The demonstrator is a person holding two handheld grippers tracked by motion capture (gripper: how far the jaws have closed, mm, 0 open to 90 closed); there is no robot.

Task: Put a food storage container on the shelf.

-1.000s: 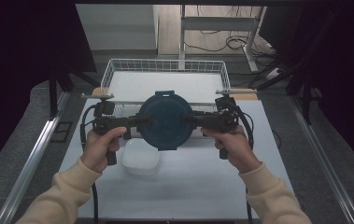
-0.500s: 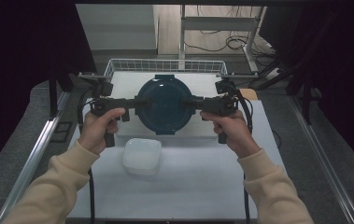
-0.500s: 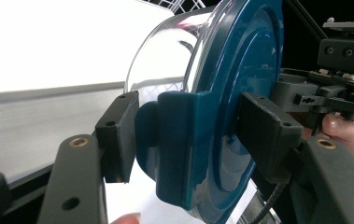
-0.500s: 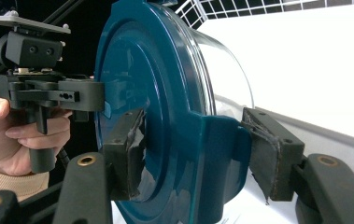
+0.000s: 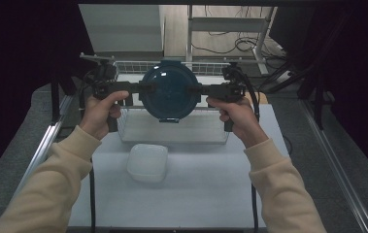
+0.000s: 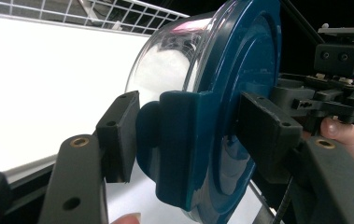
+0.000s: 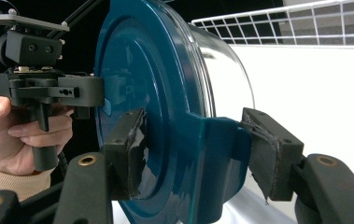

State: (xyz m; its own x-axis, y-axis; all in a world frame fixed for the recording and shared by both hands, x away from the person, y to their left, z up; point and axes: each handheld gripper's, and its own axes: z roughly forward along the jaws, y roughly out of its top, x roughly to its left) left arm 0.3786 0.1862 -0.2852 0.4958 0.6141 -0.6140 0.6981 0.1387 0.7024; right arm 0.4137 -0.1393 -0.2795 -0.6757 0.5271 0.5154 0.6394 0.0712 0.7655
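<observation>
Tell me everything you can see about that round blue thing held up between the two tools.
The round container has a clear, glassy bowl under a dark teal plastic lid with side clip tabs. It hangs level in the air above the wire basket, lid up. The left gripper and right gripper each clamp a tab on opposite sides.

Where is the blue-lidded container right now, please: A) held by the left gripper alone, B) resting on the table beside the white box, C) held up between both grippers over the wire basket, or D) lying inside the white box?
C: the left gripper and right gripper each clamp a side tab of the container, lifted above the basket.
</observation>
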